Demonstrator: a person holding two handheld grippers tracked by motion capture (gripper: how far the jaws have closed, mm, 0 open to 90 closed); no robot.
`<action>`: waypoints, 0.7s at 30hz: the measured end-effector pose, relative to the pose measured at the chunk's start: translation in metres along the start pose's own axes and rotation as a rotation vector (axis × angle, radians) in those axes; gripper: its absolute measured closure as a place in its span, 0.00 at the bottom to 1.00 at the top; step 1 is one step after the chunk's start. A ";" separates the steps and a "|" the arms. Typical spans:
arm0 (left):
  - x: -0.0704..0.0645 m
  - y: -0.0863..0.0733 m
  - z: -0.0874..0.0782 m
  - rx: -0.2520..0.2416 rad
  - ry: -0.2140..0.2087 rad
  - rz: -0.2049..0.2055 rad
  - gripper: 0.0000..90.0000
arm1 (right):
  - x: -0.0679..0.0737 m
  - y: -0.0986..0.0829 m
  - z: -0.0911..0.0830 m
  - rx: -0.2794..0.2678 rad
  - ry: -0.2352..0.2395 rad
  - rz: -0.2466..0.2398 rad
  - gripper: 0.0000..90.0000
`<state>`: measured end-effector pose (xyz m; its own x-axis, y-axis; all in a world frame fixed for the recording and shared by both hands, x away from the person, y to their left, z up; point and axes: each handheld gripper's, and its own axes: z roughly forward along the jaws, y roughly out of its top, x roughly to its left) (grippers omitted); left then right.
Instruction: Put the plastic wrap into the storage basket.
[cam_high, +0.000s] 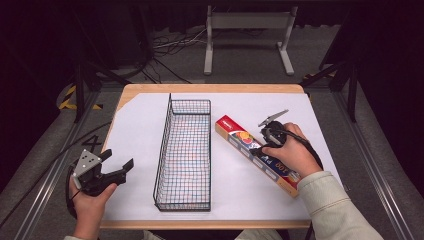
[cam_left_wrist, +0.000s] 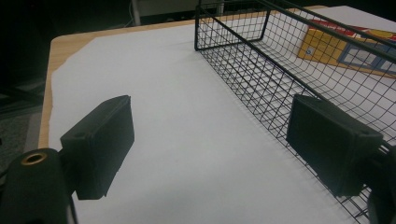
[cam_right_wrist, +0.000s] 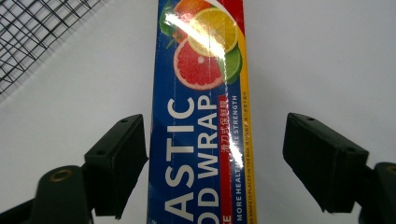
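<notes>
Two grippers appear in the high view: your left gripper (cam_high: 116, 167), wide open and empty, hovers at the lower left of the frame, well apart from the wire basket (cam_high: 184, 155) at centre, while your right gripper (cam_high: 260, 145) sits over the plastic wrap box (cam_high: 256, 154), which lies diagonally on the white sheet (cam_high: 140, 145) right of centre, near but not touching the basket. The box is long, so a grip far from its middle would likely let one end droop and swing on lifting.

Left gripper view: the jaws stand wide apart over bare sheet, the basket (cam_left_wrist: 261, 70) in the upper right and the box (cam_left_wrist: 336, 49) seen through its mesh. Drifting right could knock the basket wall and shift it.

Right gripper view: the jaws stand wide, straddling the box (cam_right_wrist: 201, 116) without touching it; the basket (cam_right_wrist: 32, 32) shows in the upper left. The box lies left of the midline between the jaws, so closing now may push it sideways first. Its glossy face may also slip under a light squeeze.
</notes>
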<state>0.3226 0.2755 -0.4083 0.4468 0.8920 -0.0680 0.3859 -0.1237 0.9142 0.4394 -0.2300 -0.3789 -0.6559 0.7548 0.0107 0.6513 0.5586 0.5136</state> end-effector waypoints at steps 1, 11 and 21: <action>0.000 0.000 0.000 0.003 0.000 0.005 0.17 | 0.000 0.001 0.002 0.011 -0.003 -0.002 0.23; 0.001 0.000 0.002 0.005 -0.002 0.000 0.17 | 0.002 0.001 0.021 0.110 -0.025 -0.007 0.24; 0.001 -0.002 0.003 0.010 -0.004 0.001 0.17 | 0.008 0.002 0.034 0.178 -0.049 -0.025 0.30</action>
<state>0.3254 0.2754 -0.4112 0.4501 0.8903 -0.0688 0.3933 -0.1285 0.9104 0.4484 -0.2108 -0.4068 -0.6558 0.7536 -0.0442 0.6954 0.6259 0.3529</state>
